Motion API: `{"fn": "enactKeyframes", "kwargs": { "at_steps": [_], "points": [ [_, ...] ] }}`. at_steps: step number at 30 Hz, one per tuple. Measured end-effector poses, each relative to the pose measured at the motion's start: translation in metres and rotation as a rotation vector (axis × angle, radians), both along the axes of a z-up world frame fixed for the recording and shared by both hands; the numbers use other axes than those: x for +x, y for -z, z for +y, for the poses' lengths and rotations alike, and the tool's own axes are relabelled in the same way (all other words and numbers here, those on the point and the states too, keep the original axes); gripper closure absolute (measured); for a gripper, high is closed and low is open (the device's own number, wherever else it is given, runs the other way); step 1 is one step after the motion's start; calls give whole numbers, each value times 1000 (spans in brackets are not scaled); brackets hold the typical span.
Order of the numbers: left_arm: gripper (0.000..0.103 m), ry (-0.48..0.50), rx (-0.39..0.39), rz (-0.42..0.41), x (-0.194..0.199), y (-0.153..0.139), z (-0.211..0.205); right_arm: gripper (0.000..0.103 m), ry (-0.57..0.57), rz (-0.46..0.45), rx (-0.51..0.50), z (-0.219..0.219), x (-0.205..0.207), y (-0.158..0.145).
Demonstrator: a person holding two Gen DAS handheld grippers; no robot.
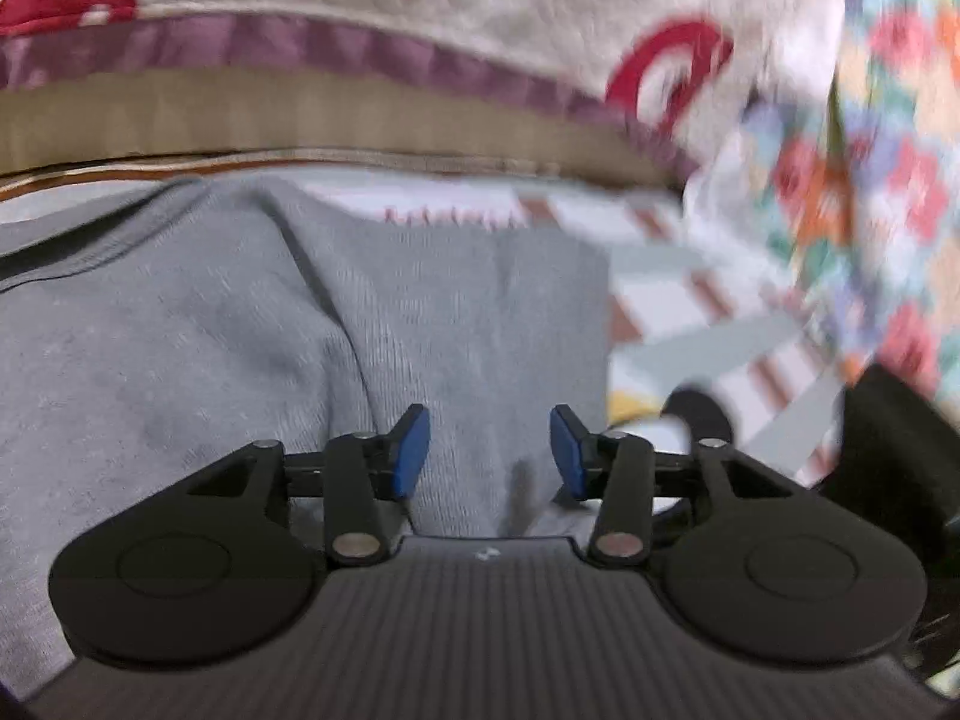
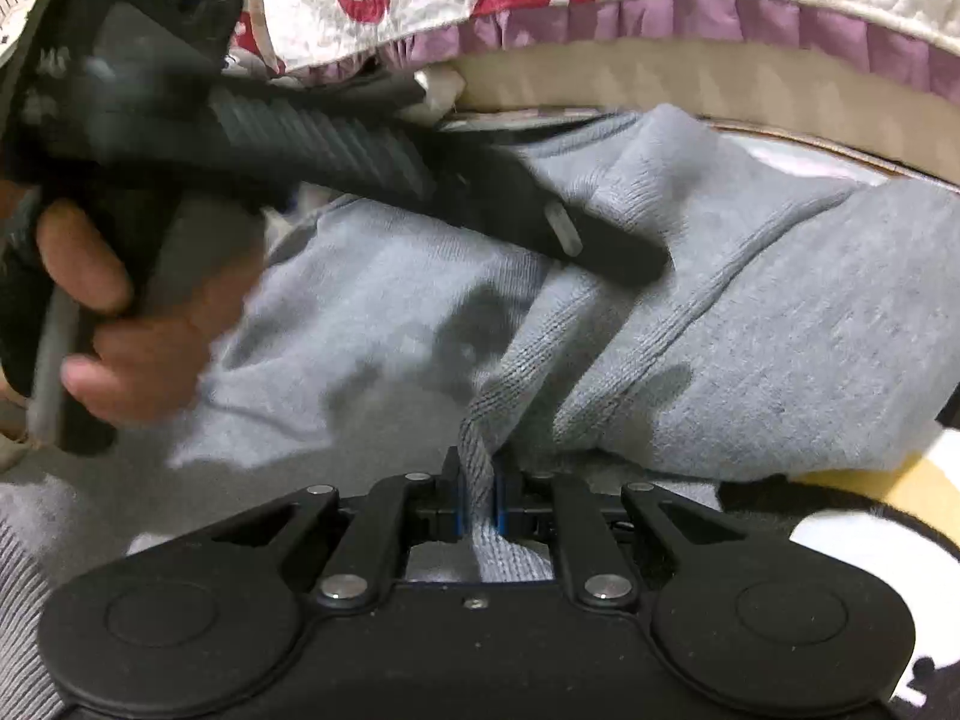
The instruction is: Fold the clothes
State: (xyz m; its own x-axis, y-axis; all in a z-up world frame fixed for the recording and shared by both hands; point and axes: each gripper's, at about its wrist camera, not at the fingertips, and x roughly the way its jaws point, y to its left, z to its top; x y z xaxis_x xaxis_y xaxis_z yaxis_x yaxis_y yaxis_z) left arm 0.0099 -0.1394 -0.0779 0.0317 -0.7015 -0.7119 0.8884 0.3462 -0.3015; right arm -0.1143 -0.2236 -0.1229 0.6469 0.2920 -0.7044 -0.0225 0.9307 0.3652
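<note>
A grey knit garment point(image 1: 240, 324) lies crumpled on the bed and fills the middle of both views. In the left wrist view my left gripper point(image 1: 490, 450) hovers over the garment's right part; its blue pads point(image 1: 414, 450) stand apart and nothing is pinched between them. In the right wrist view my right gripper point(image 2: 478, 492) is shut on a narrow raised fold of the grey garment point(image 2: 750, 330), which runs up out of the jaws. A hand point(image 2: 120, 324) at the left holds the other black tool slanting over the cloth.
A white quilt with red shapes and a purple frill point(image 1: 360, 54) hangs behind, above a tan band point(image 1: 300, 114). Floral fabric point(image 1: 870, 180) is at the right, a striped sheet point(image 1: 690, 300) beside the garment. A black, white and yellow patterned surface point(image 2: 870, 528) is at the lower right.
</note>
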Motion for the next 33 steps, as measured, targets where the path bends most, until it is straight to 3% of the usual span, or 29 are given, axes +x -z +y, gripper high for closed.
{"fn": "enactKeyframes", "kwargs": {
  "at_steps": [2, 4, 7, 11, 14, 16, 21, 30, 33],
  "points": [
    [58, 5, 84, -92, -5, 17, -11, 87, 4, 16, 29, -4, 0, -2],
    [68, -11, 106, -105, -3, 22, -12, 85, 13, 25, 57, -12, -3, -8],
    [74, -52, 113, -95, 7, 19, -9, 83, 46, 39, 83, -35, -10, -23],
    [74, -70, 122, -79, 13, 22, -6, 51, 186, -3, 59, -84, -34, -46],
    [74, -69, 132, -92, 11, 22, -7, 39, 365, -95, -24, -114, -58, -42],
    [74, -70, 138, -113, 9, 21, -7, 38, 458, -43, -175, -114, -62, -24],
    [74, -80, 148, -153, 9, 22, -5, 40, 313, 77, -251, -94, -52, 16],
    [74, -100, 138, -107, 16, 24, -8, 35, 329, 6, -333, -95, -2, 31],
    [74, -98, 137, -110, 15, 23, -8, 32, 344, -7, -314, -102, 3, 31]
  ]
}}
